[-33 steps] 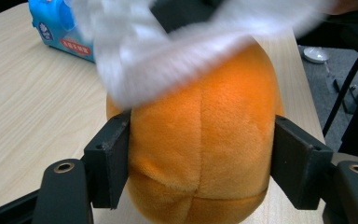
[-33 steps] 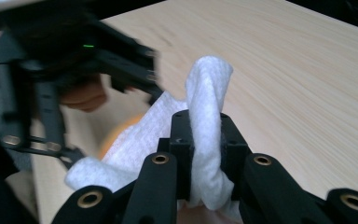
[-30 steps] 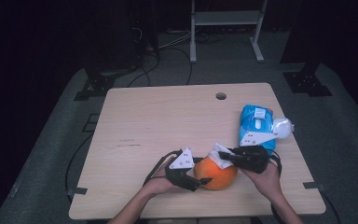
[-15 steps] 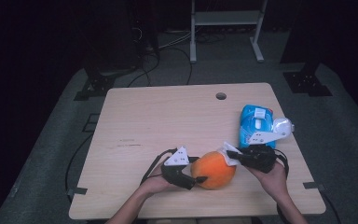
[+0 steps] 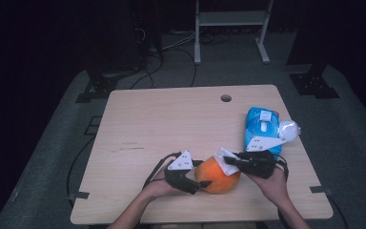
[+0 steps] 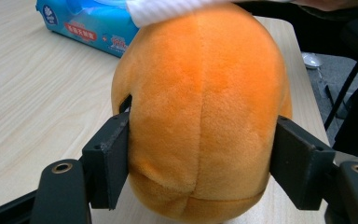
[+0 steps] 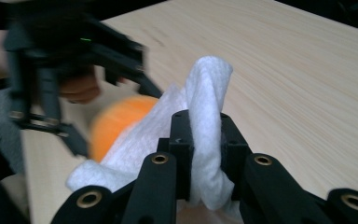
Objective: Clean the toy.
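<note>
- The left gripper clamps the round orange plush toy between both pads, near the front edge of the light wooden table.
- The right gripper pinches a crumpled white wipe, laid against the toy's top.
- A blue wet-wipe packet lies just behind the right gripper.

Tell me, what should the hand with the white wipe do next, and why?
Probably drag the white wipe across the top of the orange plush ball. The right gripper has the wipe pinched tight and it already lies on the ball's top, while the left gripper clamps the ball's sides on the table, so it looks steadied for wiping.
</note>
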